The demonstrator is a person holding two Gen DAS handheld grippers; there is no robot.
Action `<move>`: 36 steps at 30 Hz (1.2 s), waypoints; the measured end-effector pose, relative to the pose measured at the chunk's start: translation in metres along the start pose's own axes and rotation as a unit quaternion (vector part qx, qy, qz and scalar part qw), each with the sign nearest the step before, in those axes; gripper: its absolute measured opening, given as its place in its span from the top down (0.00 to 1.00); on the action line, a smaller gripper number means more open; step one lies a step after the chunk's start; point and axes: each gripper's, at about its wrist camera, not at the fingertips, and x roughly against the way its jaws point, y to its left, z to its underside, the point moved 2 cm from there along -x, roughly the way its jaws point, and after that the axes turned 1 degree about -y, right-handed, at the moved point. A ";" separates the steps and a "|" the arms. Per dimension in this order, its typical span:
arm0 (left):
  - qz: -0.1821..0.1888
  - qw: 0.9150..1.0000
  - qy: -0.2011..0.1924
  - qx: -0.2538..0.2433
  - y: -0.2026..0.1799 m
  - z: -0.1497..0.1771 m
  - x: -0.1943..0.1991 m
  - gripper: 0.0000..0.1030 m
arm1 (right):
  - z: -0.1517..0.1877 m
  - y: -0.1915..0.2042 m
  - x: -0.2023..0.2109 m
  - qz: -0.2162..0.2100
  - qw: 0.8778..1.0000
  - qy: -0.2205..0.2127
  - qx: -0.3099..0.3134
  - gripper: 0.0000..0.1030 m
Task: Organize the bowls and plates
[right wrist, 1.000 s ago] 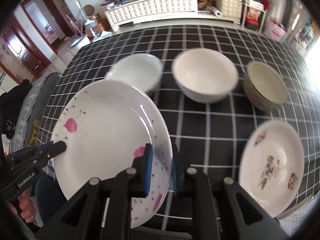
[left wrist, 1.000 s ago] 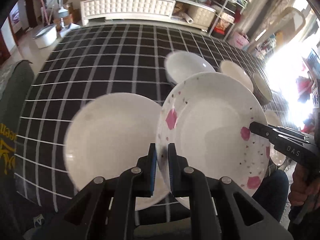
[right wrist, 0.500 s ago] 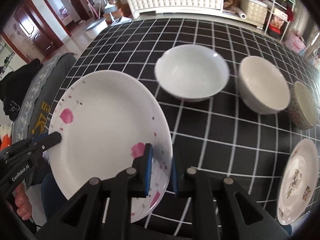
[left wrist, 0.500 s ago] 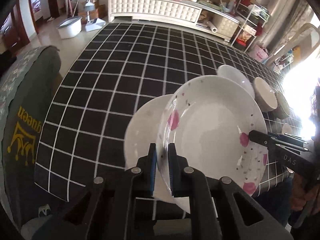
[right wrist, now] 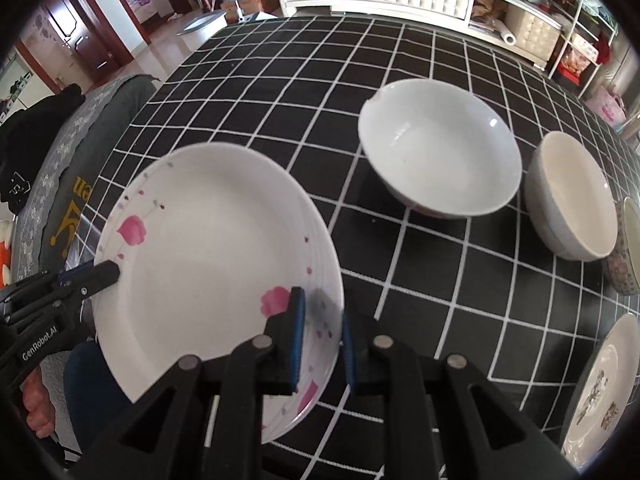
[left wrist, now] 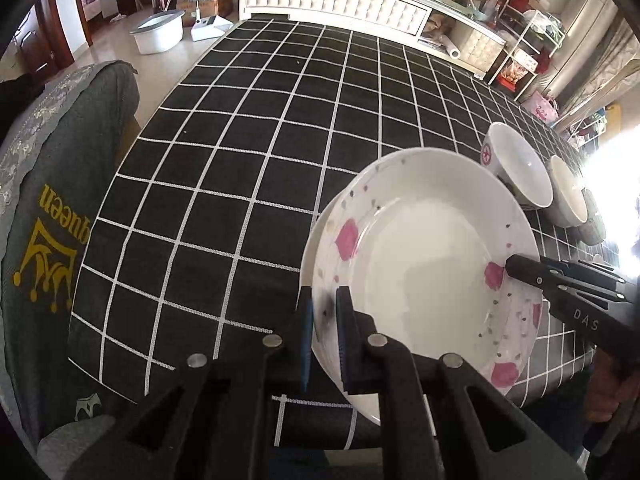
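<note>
A white plate with pink flowers (left wrist: 424, 256) hangs level near the table's front edge, held at both sides. My left gripper (left wrist: 324, 320) is shut on its left rim, and my right gripper (right wrist: 322, 320) is shut on its right rim. Each gripper also shows in the other view: the right gripper (left wrist: 516, 268) and the left gripper (right wrist: 108, 272). In the right wrist view the flowered plate (right wrist: 208, 240) fills the lower left. A plain white plate (left wrist: 309, 240) lies right under it, only a thin edge showing. I cannot tell whether the two touch.
Behind, on the black checked tablecloth (left wrist: 280, 140), stand a white bowl (right wrist: 440, 152), a cream bowl (right wrist: 572, 200) and a patterned bowl (right wrist: 628, 248). A plate with a floral print (right wrist: 600, 392) lies front right. A grey-covered chair (left wrist: 52, 200) stands at the left edge.
Both grippers have carried the flowered plate leftward and slightly down. It now covers the plain white plate, which lay open beside it a second ago.
</note>
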 end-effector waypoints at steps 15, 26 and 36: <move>0.001 1.000 -0.006 0.010 0.012 0.000 -0.002 0.91 | 0.005 0.009 0.000 0.025 0.999 -0.008 0.035 0.80; 0.001 0.999 -0.040 -0.003 -0.002 0.005 0.039 0.91 | 0.013 0.004 0.038 0.011 0.999 -0.048 0.018 0.80; 0.022 0.997 -0.062 -0.047 -0.060 0.014 0.074 0.86 | 0.035 -0.016 0.092 0.020 0.996 -0.091 -0.002 0.58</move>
